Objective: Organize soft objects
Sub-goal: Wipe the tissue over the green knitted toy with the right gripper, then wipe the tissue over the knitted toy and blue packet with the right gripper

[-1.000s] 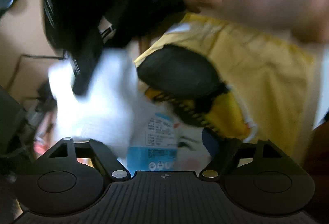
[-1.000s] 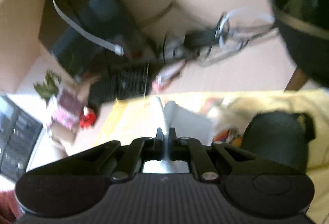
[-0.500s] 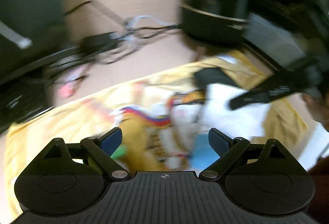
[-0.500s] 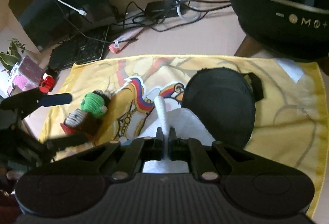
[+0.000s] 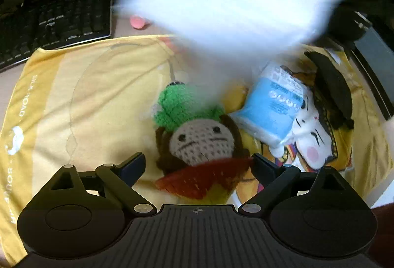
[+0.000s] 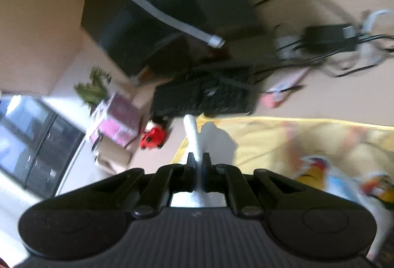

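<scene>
My left gripper [image 5: 198, 164] stands open just above a crocheted doll [image 5: 200, 142] with a beige face, brown hair and a red skirt, lying on the yellow printed cloth [image 5: 98, 95]. A green crocheted toy [image 5: 181, 105] touches the doll's head. To the right lie a blue tissue pack [image 5: 272, 108] and a black pouch [image 5: 332, 88]. A white cloth [image 5: 221, 7], blurred, hangs in the air over them. My right gripper [image 6: 198, 164] is shut on that white cloth [image 6: 194, 140], held above the yellow cloth's [image 6: 283, 140] left edge.
A black keyboard [image 5: 49, 21] lies behind the yellow cloth, with a pink item [image 5: 138, 21] beside it. The right wrist view shows the keyboard [image 6: 204, 93], a monitor [image 6: 152, 11], tangled cables [image 6: 332, 46], a red toy [image 6: 152, 138] and a pink box [image 6: 118, 117] on the desk.
My left gripper has swung over the doll and green toy. My right gripper has lifted the white cloth off the yellow cloth and carried it up and to the left.
</scene>
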The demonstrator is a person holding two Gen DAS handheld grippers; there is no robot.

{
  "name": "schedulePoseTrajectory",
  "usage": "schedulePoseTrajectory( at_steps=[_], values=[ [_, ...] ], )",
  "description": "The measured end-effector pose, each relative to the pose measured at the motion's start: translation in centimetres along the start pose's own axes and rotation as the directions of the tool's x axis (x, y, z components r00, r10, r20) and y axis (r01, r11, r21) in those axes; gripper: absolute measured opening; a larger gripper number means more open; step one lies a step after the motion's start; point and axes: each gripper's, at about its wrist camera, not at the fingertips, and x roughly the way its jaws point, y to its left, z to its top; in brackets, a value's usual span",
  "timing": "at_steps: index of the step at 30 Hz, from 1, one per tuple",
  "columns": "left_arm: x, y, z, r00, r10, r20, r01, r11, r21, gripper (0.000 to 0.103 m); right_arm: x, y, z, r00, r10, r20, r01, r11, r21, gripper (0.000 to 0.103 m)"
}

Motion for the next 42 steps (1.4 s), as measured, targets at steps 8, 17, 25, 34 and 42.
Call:
schedulePoseTrajectory(
  at_steps=[8, 17, 25, 34, 42],
  values=[
    [-0.4, 1.3, 0.0, 1.000, -0.029, -0.004, 0.029, 0.999, 0.027, 0.096, 5.1, -2.0, -2.6, 0.966, -0.205, -0.155, 0.196, 0.978, -0.072, 0.005],
    [-0.2, 2.8, -0.7, 0.994, -0.105, -0.036, 0.106, 0.993, 0.045, 0.096, 2.2, -2.0, -4.1, 0.942, -0.312, -0.126, 0.311, 0.950, -0.025, 0.006],
    [-1.8, 6.4, -3.2, 0.977, -0.210, -0.037, 0.203, 0.970, -0.137, 0.098, 2.3, 1.6, -6.1, 0.977, -0.084, -0.195, 0.085, 0.996, -0.005, 0.006],
    [-2.4, 3.9, -1.9, 0.986, -0.165, 0.011, 0.164, 0.969, -0.187, 0.099, 0.0, -2.6, -6.5, 0.983, -0.054, -0.174, 0.071, 0.993, 0.093, 0.006],
    [1.2, 0.6, 1.0, 1.000, -0.009, -0.026, 0.003, 0.977, -0.211, 0.098, -2.1, -7.4, -6.9, 0.990, -0.110, -0.085, 0.123, 0.978, 0.169, 0.006]
  ],
)
